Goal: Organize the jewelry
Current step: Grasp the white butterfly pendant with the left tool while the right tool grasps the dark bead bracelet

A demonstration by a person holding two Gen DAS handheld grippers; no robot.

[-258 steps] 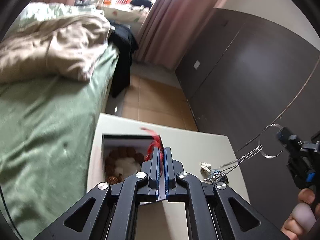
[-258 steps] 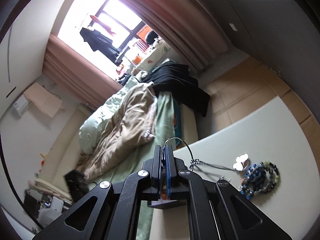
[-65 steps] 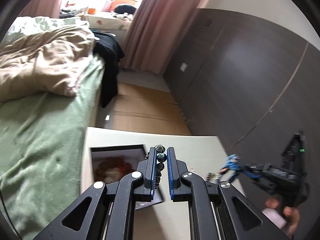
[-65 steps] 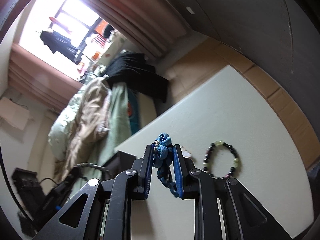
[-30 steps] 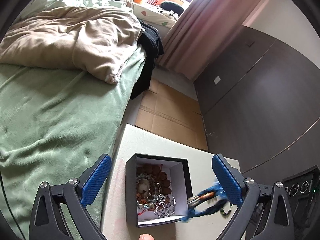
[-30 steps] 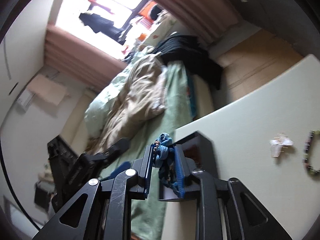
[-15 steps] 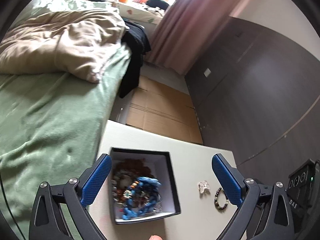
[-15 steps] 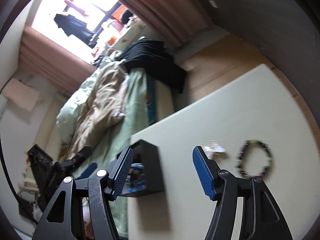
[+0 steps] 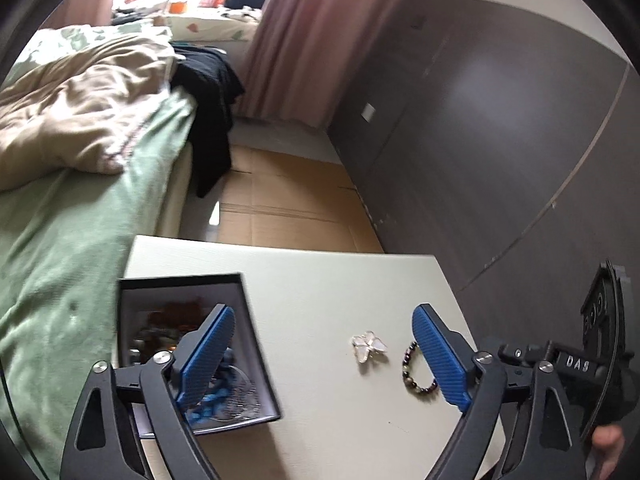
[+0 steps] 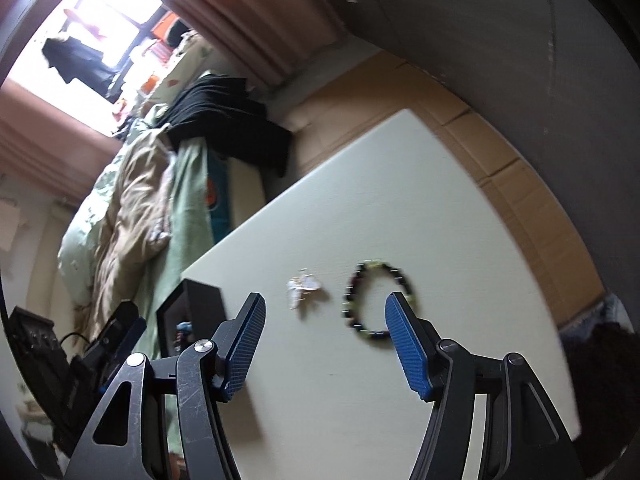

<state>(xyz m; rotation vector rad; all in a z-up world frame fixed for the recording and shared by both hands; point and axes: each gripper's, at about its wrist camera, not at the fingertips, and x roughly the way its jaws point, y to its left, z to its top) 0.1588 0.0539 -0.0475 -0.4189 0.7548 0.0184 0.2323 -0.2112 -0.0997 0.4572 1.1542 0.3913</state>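
Hovering over the table (image 9: 320,280), left tool (image 9: 320,354) spread; right tool (image 10: 325,340) spread, empty.

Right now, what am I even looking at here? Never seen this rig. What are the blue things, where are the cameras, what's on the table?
No robot: a person carries a hand-held two-finger gripper in each hand. Each picture comes from a fisheye camera on one gripper, looking along its fingers, so the blue ribbed pads are the fingertips.

In the left wrist view, the left gripper is wide open and holds nothing. In the right wrist view, the right gripper is also open and empty.

On the pale table sits a black box with mixed jewelry inside, including a blue piece. Loose on the table lie a white butterfly-shaped ornament and a dark beaded bracelet. A bed with green bedding is beside the table.
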